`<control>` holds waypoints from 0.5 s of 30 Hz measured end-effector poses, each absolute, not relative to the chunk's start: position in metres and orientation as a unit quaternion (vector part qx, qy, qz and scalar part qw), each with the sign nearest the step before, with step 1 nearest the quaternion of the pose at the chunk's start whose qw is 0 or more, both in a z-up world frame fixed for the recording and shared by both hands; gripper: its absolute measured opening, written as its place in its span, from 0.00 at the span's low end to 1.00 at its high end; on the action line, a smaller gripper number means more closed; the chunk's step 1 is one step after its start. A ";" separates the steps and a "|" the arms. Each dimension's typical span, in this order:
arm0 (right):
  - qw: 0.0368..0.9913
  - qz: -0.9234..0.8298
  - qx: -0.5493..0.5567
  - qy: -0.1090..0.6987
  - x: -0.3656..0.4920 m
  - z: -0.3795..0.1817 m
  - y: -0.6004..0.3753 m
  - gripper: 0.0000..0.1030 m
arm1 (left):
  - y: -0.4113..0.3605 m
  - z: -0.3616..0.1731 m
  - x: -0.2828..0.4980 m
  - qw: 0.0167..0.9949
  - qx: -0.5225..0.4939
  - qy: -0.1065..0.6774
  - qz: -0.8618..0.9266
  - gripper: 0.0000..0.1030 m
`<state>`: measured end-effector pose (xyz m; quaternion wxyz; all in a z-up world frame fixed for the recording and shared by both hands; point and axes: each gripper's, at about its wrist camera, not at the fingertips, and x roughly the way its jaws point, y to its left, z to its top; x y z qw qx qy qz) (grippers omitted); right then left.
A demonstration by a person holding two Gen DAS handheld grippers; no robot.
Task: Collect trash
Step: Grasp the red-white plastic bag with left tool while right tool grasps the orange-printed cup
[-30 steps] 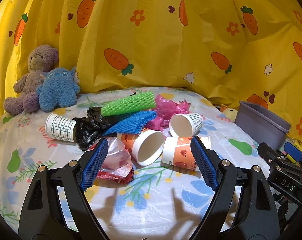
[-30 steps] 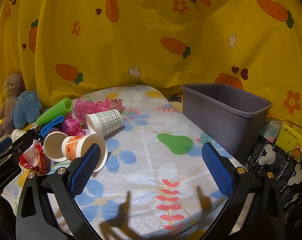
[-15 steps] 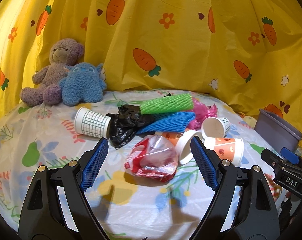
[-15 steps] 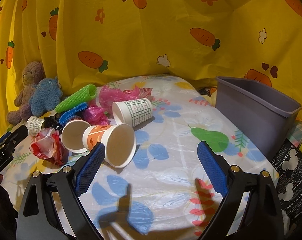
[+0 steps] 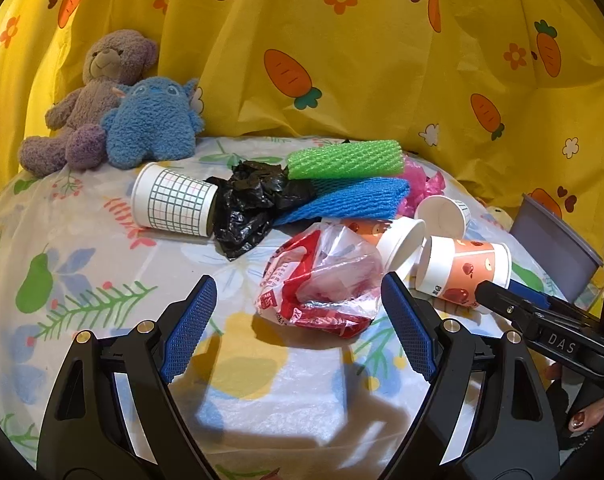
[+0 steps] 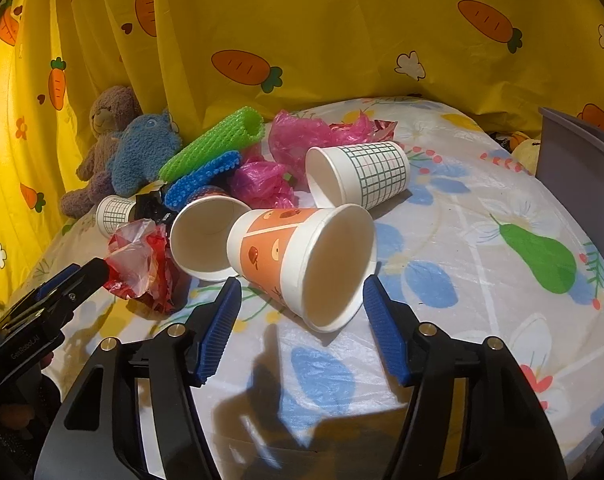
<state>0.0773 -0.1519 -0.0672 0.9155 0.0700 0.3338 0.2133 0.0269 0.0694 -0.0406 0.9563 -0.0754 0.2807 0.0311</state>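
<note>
At the bottom of the left wrist view, my left gripper [image 5: 298, 322] stands spread wide, its blue pads touching nothing. Between the tips, slightly right of centre, lies the crumpled red-and-clear plastic bag [image 5: 322, 280], close to the right pad but apart from it. Right of it lie the orange apple-print cup [image 5: 464, 272] and another orange cup [image 5: 390, 236], both on their sides. Higher up sit the black bag [image 5: 254, 206], the grid-print cup [image 5: 174, 206], the green foam net [image 5: 344, 159] and the blue foam net [image 5: 350, 200]. The grey bin [image 5: 554, 248] shows at the right edge. Bare tablecloth [image 5: 102, 272] lies open at centre left. The right gripper's tip [image 5: 498, 294] enters from the lower right, just beside the apple-print cup.

At the bottom of the right wrist view, my right gripper [image 6: 300, 316] is also spread, empty, with the apple-print cup's [image 6: 302, 256] open rim sitting between the pads; I cannot tell whether it touches either. A second grid-print cup [image 6: 358, 176] lies above it, pink bags [image 6: 298, 136] behind. The bin's wall [image 6: 574, 152] fills the right edge, with open cloth [image 6: 482, 240] between it and the cups. The left gripper's tip [image 6: 84, 276] meets the red bag [image 6: 142, 260] at the left.
</note>
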 end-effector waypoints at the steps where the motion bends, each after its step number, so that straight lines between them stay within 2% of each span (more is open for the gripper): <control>1: 0.914 0.220 0.069 0.335 0.078 -0.067 -0.151 0.55 | 0.071 -0.042 0.030 0.955 -0.078 0.285 0.029 0.80; 3: 0.910 0.233 0.067 0.337 0.080 -0.069 -0.148 0.47 | 0.073 -0.044 0.036 0.952 -0.085 0.294 0.024 0.80; 8: 0.903 0.253 0.068 0.340 0.080 -0.071 -0.144 0.36 | 0.075 -0.050 0.047 0.945 -0.096 0.313 0.005 0.76; 10: 0.901 0.259 0.067 0.340 0.080 -0.071 -0.143 0.32 | 0.076 -0.053 0.050 0.942 -0.102 0.320 -0.002 0.69; 15: 0.900 0.271 0.063 0.336 0.076 -0.070 -0.142 0.18 | 0.077 -0.057 0.052 0.937 -0.116 0.330 -0.025 0.44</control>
